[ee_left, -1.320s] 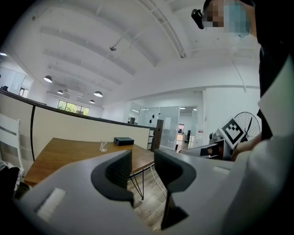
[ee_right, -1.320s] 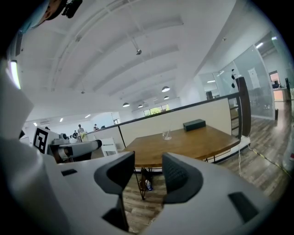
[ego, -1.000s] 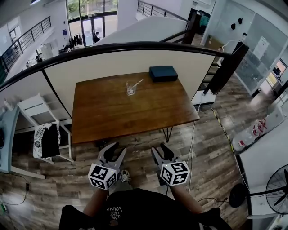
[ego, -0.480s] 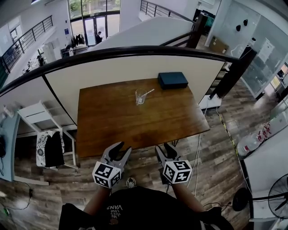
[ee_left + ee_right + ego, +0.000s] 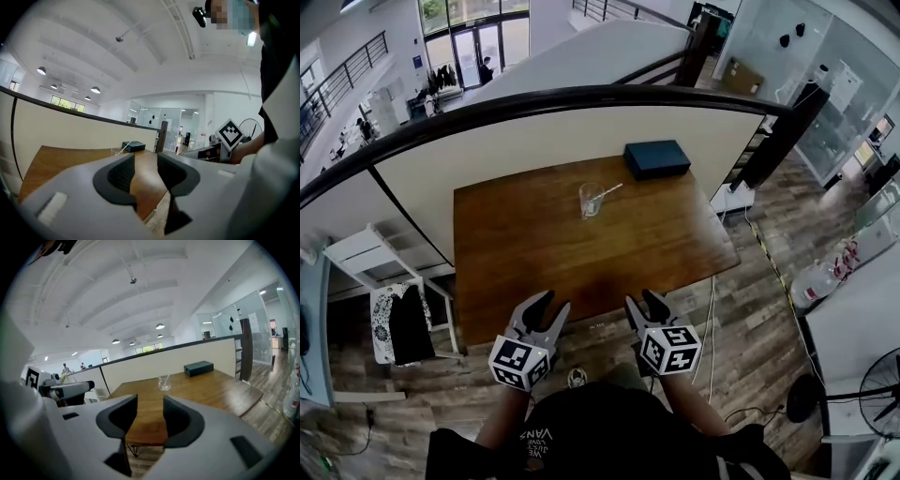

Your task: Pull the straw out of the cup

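A brown wooden tabletop is seen from above, with a clear cup standing upright toward its far side. A pale straw sits in the cup, leaning over the rim on the cup's right. A dark, flat box lies on the tabletop beyond the cup and to its right, apart from it.

Both grippers are well short of the cup, held over the wood floor just off the tabletop's near edge. The left hand-held gripper is nearer than the cup and slightly to its left; its jaws are spread, with only tabletop and floor showing between them. The right hand-held gripper is nearer than the cup and slightly to its right; its jaws are likewise spread and hold nothing, and its own view looks across the tabletop toward the cup.

A white chair stands on the floor far to the cup's left.
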A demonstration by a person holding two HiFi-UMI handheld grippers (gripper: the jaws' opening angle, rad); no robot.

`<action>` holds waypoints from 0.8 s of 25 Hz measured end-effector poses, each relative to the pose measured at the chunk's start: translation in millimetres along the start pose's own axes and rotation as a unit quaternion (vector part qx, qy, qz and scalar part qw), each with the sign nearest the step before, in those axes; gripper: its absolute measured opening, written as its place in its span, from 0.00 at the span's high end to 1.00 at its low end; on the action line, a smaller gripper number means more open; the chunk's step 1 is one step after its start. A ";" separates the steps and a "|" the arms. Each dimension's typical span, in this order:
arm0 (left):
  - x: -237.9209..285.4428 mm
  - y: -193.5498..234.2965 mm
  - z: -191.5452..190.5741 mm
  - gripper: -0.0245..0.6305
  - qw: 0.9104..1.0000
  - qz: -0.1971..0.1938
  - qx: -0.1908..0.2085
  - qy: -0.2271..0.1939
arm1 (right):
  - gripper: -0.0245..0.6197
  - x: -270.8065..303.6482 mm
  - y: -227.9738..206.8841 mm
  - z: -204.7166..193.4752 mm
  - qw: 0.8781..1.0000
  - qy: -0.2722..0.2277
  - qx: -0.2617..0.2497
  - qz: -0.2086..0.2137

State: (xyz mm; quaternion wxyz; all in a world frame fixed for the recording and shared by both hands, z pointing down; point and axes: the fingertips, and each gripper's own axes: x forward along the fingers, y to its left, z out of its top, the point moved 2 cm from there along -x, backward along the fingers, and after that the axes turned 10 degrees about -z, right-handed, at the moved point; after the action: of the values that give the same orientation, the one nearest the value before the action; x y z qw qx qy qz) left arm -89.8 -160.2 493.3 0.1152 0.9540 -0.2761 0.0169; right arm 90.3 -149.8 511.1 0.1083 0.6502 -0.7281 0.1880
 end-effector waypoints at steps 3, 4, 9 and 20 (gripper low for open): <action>2.3 8.8 -2.8 0.75 1.000 0.006 -0.009 0.001 | 0.70 11.6 -1.0 2.2 1.000 0.007 -0.005 -0.002; 3.8 12.0 -4.0 0.75 1.000 0.009 -0.013 0.003 | 0.70 16.0 -1.7 4.0 1.000 0.009 -0.006 -0.001; 18.7 26.3 -5.2 0.75 1.000 0.023 -0.018 0.010 | 0.70 43.9 -11.1 16.9 1.000 0.009 -0.010 0.010; 69.3 50.5 10.2 0.75 0.997 0.070 -0.022 0.008 | 0.71 115.3 -45.0 50.5 0.998 0.022 -0.038 0.043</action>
State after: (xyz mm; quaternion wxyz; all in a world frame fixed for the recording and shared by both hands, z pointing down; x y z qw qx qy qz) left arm -58.3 -240.2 500.6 0.1368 0.9296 -0.3413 0.0259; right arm 124.1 -279.0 517.7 0.1408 0.6091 -0.7596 0.1793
